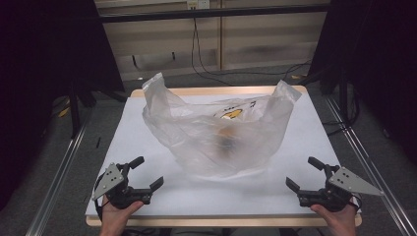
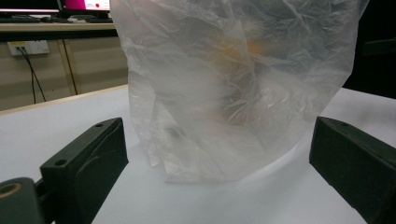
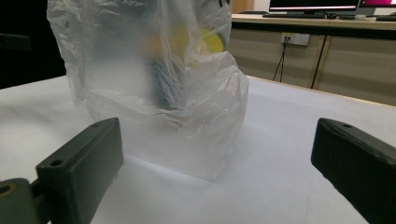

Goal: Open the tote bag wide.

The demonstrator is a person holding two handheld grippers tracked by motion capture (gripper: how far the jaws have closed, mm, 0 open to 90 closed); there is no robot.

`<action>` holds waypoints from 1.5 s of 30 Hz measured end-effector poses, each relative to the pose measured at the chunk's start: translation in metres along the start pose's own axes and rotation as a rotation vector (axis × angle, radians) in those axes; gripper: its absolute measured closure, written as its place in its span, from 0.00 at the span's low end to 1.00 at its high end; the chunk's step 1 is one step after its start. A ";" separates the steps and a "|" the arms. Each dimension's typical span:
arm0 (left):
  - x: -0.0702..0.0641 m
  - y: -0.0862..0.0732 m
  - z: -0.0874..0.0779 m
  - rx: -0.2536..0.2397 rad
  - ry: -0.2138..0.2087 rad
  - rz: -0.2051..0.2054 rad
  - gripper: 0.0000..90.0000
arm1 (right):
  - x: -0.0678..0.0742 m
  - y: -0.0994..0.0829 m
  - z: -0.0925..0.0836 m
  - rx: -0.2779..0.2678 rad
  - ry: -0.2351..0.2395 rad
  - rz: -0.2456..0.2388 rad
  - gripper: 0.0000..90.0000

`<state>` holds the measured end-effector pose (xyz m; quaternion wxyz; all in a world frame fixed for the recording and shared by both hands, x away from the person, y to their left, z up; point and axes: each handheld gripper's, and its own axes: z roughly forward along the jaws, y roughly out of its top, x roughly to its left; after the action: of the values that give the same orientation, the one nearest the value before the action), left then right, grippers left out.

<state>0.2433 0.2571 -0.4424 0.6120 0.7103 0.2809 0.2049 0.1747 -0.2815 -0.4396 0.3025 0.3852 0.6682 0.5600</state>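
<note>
A translucent white plastic bag stands on the white table top near its middle, both handles sticking up. Dark, orange and yellow shapes show dimly through it, too blurred to name. My left gripper rests near the front left edge, open and empty, pointing toward the bag. At the front right, my right gripper is also open and empty, aimed at the bag. Both stand a short way from the plastic, touching nothing.
The table is a white sheet on a wooden board. Metal rails run along both sides. Cables hang at the far wall. A desk with monitors lies beyond the table.
</note>
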 end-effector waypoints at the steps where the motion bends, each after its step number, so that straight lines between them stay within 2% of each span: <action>1: 0.000 0.000 0.000 0.008 0.009 0.000 0.05 | 0.000 0.000 0.000 0.000 0.003 -0.001 0.03; 6: 0.002 -0.001 0.001 0.033 -0.003 0.000 0.05 | 0.001 0.000 0.002 0.016 -0.003 0.005 0.07; 7: 0.001 -0.002 0.003 0.019 -0.004 -0.017 0.05 | 0.001 0.000 0.002 0.016 -0.003 0.005 0.07; 8: 0.002 -0.001 0.002 0.039 -0.001 0.020 0.05 | 0.000 0.000 0.002 0.018 -0.005 0.006 0.09; 12: 0.001 -0.002 0.004 0.043 -0.011 0.004 0.07 | 0.000 0.000 0.004 0.024 -0.005 0.006 0.12; 13: 0.001 -0.002 0.004 0.053 -0.009 0.010 0.08 | 0.000 0.000 0.004 0.028 0.003 0.008 0.14; 14: 0.002 -0.002 0.003 0.072 -0.007 0.034 0.10 | 0.001 0.000 0.005 0.037 0.004 0.011 0.17; 15: 0.002 -0.002 0.003 0.072 -0.007 0.034 0.14 | 0.001 0.000 0.005 0.037 0.004 0.011 0.17; 16: 0.001 -0.003 0.005 0.062 -0.020 0.001 0.18 | 0.001 0.000 0.007 0.048 0.022 0.014 0.28; 17: 0.001 -0.003 0.005 0.054 -0.027 -0.003 0.20 | 0.001 0.000 0.007 0.052 0.032 0.014 0.32; 18: 0.001 -0.003 0.005 0.054 -0.027 -0.003 0.25 | 0.001 0.000 0.007 0.052 0.032 0.014 0.32; 19: 0.001 -0.002 0.004 0.058 -0.033 0.015 0.25 | 0.001 0.000 0.008 0.052 0.033 0.013 0.34; 20: 0.000 -0.002 0.004 0.051 -0.048 0.013 0.36 | 0.001 0.001 0.010 0.054 0.053 0.012 0.45; 22: 0.001 -0.002 0.004 0.055 -0.045 0.012 0.43 | 0.001 0.002 0.011 0.053 0.067 0.015 0.53; 23: 0.000 -0.002 0.004 0.044 -0.065 -0.009 0.50 | 0.001 0.002 0.011 0.053 0.079 0.020 0.60; 24: 0.001 -0.001 0.003 0.055 -0.059 0.027 0.50 | 0.001 0.002 0.011 0.053 0.079 0.020 0.60; 25: 0.000 0.000 0.003 0.051 -0.069 0.024 0.55 | 0.002 0.003 0.012 0.053 0.096 0.018 0.68; 26: 0.000 0.000 0.003 0.051 -0.069 0.024 0.59 | 0.002 0.003 0.012 0.053 0.096 0.018 0.68; 27: 0.000 0.001 0.003 0.048 -0.093 0.024 0.64 | 0.002 0.004 0.013 0.055 0.107 0.016 0.77; 28: -0.001 0.002 0.003 0.048 -0.082 0.024 0.64 | 0.002 0.004 0.013 0.055 0.107 0.016 0.77; 29: -0.001 0.002 0.003 0.052 -0.093 0.034 0.66 | 0.002 0.004 0.014 0.051 0.117 0.017 0.81; 30: -0.002 0.003 0.005 0.049 -0.125 0.015 0.72 | 0.002 0.005 0.015 0.049 0.137 0.018 0.89; 31: -0.003 0.005 0.005 0.053 -0.114 0.033 0.73 | 0.002 0.005 0.015 0.048 0.148 0.020 0.91; 35: -0.007 0.006 0.006 0.070 -0.139 0.037 0.84 | 0.005 0.007 0.017 0.057 0.180 0.018 0.98; 36: -0.008 0.007 0.007 0.083 -0.148 0.052 0.85 | 0.006 0.008 0.017 0.059 0.178 0.016 1.00; 38: -0.012 0.009 0.010 0.100 -0.174 0.061 0.89 | 0.008 0.009 0.017 0.069 0.199 0.013 1.00; 42: -0.015 0.012 0.014 0.110 -0.190 0.079 0.97 | 0.011 0.013 0.018 0.090 0.220 0.013 1.00; 43: -0.016 0.013 0.015 0.105 -0.204 0.042 0.98 | 0.012 0.013 0.019 0.096 0.227 0.016 1.00; 44: -0.016 0.013 0.016 0.112 -0.222 0.025 1.00 | 0.012 0.015 0.019 0.099 0.232 0.022 1.00; 45: -0.017 0.015 0.017 0.114 -0.216 0.035 1.00 | 0.013 0.016 0.020 0.100 0.238 0.025 1.00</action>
<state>0.2433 0.2318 -0.4301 0.5938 0.7666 0.2122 0.1215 0.1874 -0.2586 -0.4278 0.1946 0.3390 0.7217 0.5713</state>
